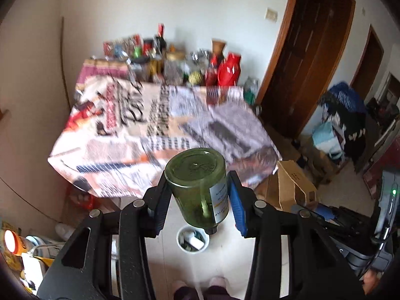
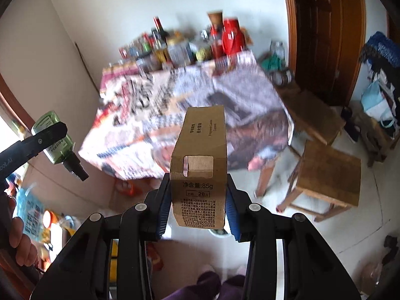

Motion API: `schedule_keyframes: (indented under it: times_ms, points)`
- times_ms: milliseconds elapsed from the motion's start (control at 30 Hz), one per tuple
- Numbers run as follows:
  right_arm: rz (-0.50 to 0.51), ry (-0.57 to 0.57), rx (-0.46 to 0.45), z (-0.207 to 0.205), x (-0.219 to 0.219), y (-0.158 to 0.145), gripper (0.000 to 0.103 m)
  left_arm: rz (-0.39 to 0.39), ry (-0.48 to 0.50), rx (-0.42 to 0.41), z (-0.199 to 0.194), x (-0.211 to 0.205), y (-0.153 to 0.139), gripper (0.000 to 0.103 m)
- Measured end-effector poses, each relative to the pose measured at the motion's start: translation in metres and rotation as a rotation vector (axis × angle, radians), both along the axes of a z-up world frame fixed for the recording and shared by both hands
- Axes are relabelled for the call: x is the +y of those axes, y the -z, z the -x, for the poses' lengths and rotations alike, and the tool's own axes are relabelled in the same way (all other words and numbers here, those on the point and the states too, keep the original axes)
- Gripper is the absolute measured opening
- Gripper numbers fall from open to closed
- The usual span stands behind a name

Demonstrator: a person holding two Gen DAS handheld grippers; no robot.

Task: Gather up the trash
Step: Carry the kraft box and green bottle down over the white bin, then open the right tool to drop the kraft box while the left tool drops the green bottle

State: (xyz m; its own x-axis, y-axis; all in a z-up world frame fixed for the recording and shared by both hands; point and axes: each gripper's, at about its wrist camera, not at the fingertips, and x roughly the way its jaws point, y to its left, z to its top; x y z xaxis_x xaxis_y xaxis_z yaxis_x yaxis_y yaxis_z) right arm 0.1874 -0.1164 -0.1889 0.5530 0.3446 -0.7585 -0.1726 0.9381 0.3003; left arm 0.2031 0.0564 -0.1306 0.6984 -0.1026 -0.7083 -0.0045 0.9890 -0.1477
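Beyond a newspaper-covered table (image 1: 160, 130) filling the frame's middle, the left gripper (image 1: 198, 200) clamped an inverted green glass bottle (image 1: 197, 187) at lower centre above a small white bin (image 1: 192, 241), while the right gripper (image 2: 198, 205) clamped a brown cardboard box (image 2: 200, 165) at centre.

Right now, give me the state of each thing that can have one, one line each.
Left claw: shut on the green bottle.
Green bottle: held in the air, cap end down, above the white bin.
Right claw: shut on the cardboard box.
Cardboard box: held upright off the floor.
White bin: open, on the floor, trash already inside.
Table: covered with printed paper, cluttered at the back.
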Motion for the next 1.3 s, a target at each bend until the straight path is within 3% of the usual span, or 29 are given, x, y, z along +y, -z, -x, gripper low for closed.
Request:
schedule_keyframes:
  times_ms: [300, 767, 933, 1067, 1300]
  points:
    - [0.073, -0.099, 0.145, -0.031, -0.004, 0.111, 0.036, 0.012, -0.038, 0.202, -0.03, -0.026, 0.156, 0.043]
    - [0.05, -0.162, 0.273, -0.076, 0.026, 0.313, 0.036, -0.008, -0.092, 0.315, -0.057, -0.009, 0.367, 0.043]
    - [0.07, -0.201, 0.306, -0.085, 0.046, 0.38, 0.036, 0.009, -0.116, 0.34, -0.061, -0.001, 0.423, 0.043]
    - [0.08, -0.247, 0.325, -0.091, 0.058, 0.416, 0.036, 0.0, -0.127, 0.368, -0.065, 0.002, 0.468, 0.043]
    - [0.01, -0.273, 0.401, -0.103, 0.058, 0.454, 0.045, 0.033, -0.129, 0.425, -0.07, 0.002, 0.51, 0.043]
